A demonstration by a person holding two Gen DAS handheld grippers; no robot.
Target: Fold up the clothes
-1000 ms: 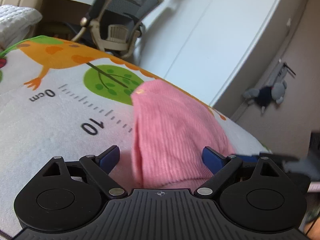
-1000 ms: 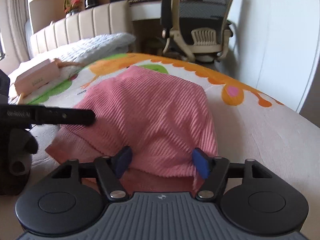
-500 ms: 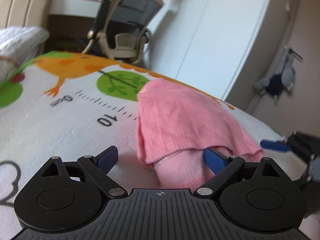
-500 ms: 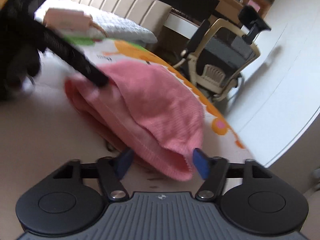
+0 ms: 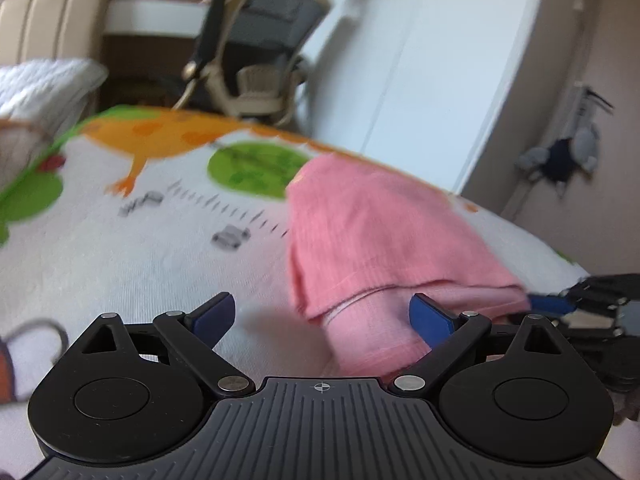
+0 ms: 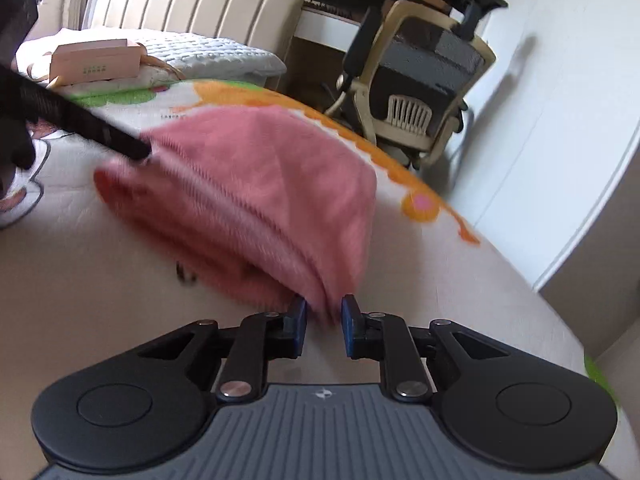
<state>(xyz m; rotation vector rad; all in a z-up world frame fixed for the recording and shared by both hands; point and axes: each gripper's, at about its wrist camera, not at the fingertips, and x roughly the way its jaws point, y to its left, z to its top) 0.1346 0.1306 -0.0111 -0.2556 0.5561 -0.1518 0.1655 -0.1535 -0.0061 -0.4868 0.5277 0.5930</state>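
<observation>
A folded pink ribbed garment point(image 5: 380, 232) lies on the cartoon-print blanket point(image 5: 120, 272). My left gripper point(image 5: 322, 318) is open, and the garment's near lower layer sits between its fingers, close to the right one. In the right wrist view the same pink garment point(image 6: 260, 176) shows stacked layers. My right gripper point(image 6: 324, 326) is shut on its near corner. The left gripper point(image 6: 80, 120) reaches in from the left, its tip at the garment's far-left edge. At the right of the left wrist view, the right gripper point(image 5: 580, 304) meets the garment's edge.
An office chair point(image 6: 416, 80) stands past the bed's end beside a white wardrobe point(image 5: 440, 60). A pink box point(image 6: 96, 65) and a white quilt point(image 6: 208, 50) lie near the padded headboard point(image 6: 192, 6). A plush toy point(image 5: 560, 158) hangs on the wall.
My right gripper has closed from open onto the garment's near corner. The left gripper stays open, and its view has shifted slightly with motion blur.
</observation>
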